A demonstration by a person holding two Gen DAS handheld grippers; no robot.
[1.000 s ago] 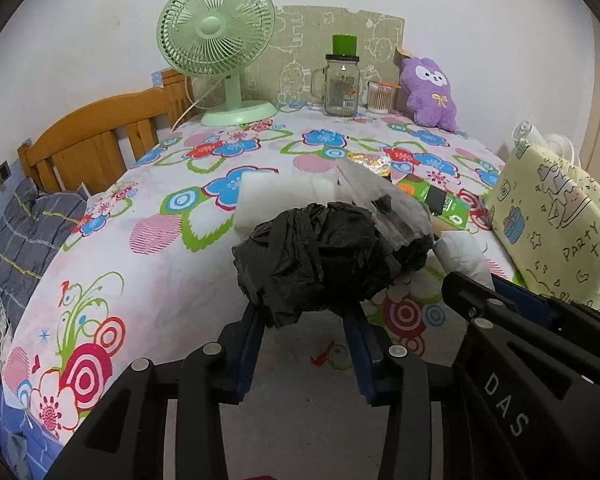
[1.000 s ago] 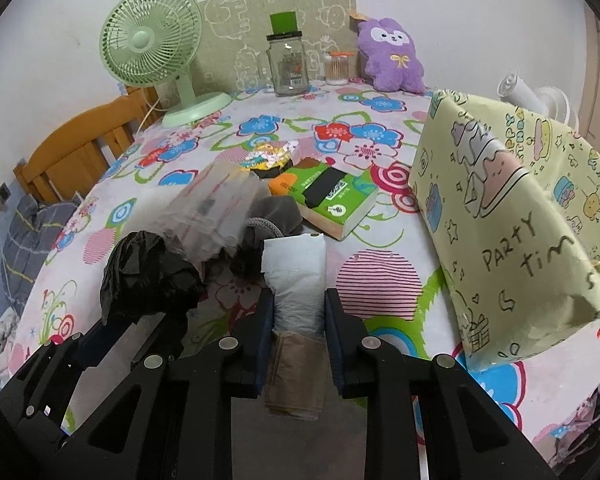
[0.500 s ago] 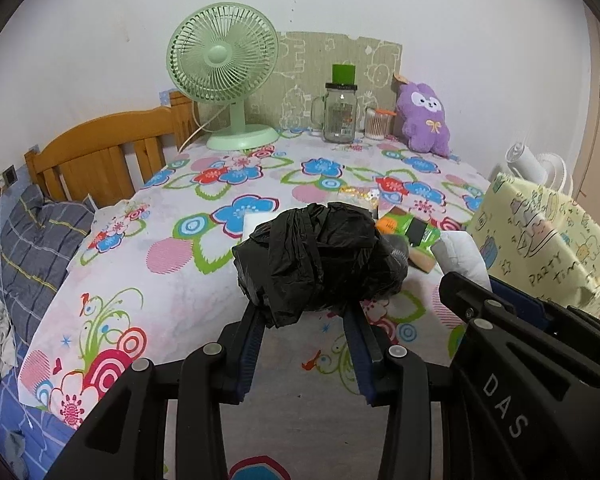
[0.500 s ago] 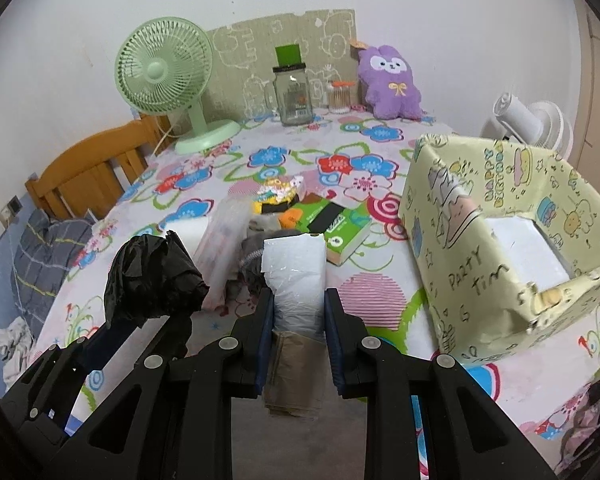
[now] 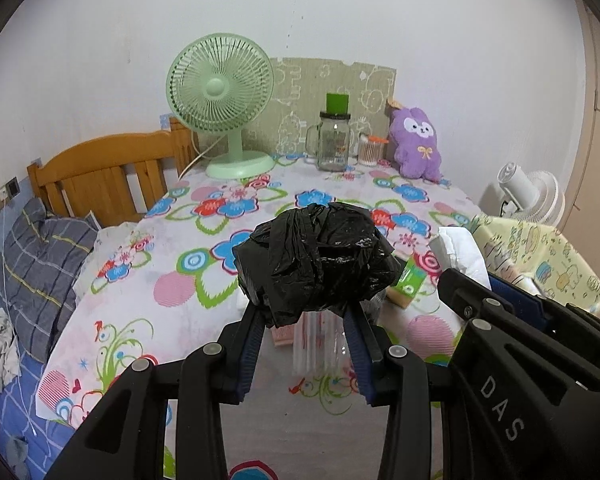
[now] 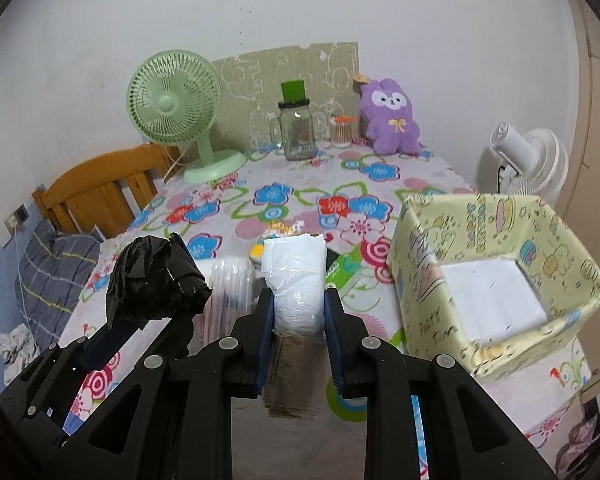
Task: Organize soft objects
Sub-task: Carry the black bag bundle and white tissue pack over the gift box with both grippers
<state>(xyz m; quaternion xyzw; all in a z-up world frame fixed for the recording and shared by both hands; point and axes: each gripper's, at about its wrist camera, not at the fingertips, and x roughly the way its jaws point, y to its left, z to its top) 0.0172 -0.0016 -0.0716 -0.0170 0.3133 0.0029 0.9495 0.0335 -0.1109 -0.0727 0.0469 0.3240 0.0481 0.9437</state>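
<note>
My left gripper (image 5: 306, 312) is shut on a crumpled black plastic bag (image 5: 316, 260) and holds it above the flowered table; the bag also shows in the right wrist view (image 6: 152, 284). My right gripper (image 6: 298, 300) is shut on a white plastic bag roll (image 6: 296, 280) with brown bags (image 6: 294, 376) hanging under it; the roll shows in the left wrist view (image 5: 460, 248). A yellow "Party Time" box (image 6: 496, 308) stands open at the right, with a white sheet (image 6: 492, 300) inside.
On the table lie a clear plastic packet (image 6: 228, 288), a green tissue pack (image 6: 348, 268) and a snack bag (image 6: 284, 228). At the back stand a green fan (image 5: 224, 100), a glass jar (image 5: 334, 140), a swab pot (image 5: 370, 150) and a purple plush (image 5: 416, 144). A wooden headboard (image 5: 100, 176) is left.
Both grippers have risen and pulled back from the table with their bags. The table looks farther below and the yellow box's open top has come into view.
</note>
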